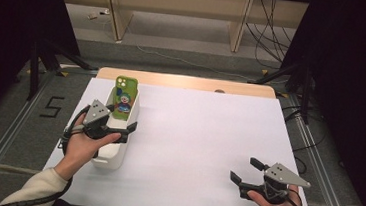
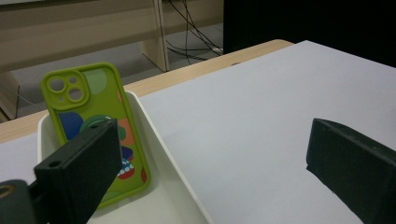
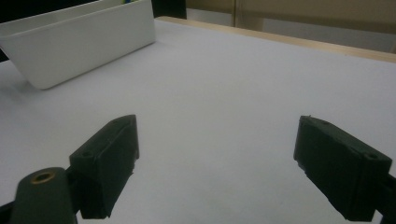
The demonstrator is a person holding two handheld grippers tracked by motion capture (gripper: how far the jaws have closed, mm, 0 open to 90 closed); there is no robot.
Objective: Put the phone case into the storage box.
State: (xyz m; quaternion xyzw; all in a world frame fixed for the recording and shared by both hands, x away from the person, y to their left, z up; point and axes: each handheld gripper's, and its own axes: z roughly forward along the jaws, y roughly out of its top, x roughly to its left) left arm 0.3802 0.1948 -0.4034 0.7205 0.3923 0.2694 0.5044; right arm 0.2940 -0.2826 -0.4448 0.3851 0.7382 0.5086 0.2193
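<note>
Phone (image 1: 124, 96) in a green cartoon case leans upright inside the white bin (image 1: 111, 154). Left gripper (image 1: 121, 127) hovers open over it; right gripper (image 1: 245, 171) rests open, well apart. A careless nudge could probably topple the phone.

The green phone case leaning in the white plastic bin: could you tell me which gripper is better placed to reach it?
Probably the left. The left gripper hovers open at the white plastic bin, beside the green phone case. The right gripper sits open far across the table.
</note>
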